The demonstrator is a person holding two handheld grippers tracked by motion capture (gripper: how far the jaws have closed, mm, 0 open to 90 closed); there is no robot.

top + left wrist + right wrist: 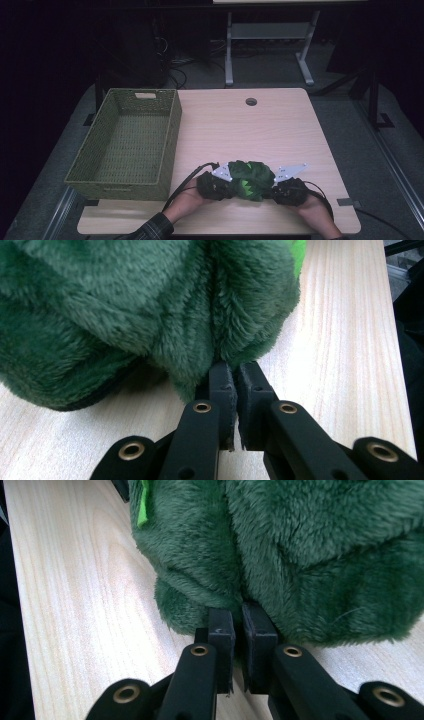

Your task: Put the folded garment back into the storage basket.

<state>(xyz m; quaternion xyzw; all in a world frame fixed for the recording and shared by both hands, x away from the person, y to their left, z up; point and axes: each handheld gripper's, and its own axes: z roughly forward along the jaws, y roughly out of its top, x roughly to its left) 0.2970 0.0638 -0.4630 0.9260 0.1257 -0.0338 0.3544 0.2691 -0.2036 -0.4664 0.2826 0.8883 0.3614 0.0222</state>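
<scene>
Near the front edge of the wooden table, left gripper and right gripper facing each other, jaws of each pinched nearly together on a fold of the green plush toy bunched between them, resting on the tabletop. Off to the left, a green woven basket. Farther back, dim floor and a desk frame.
</scene>
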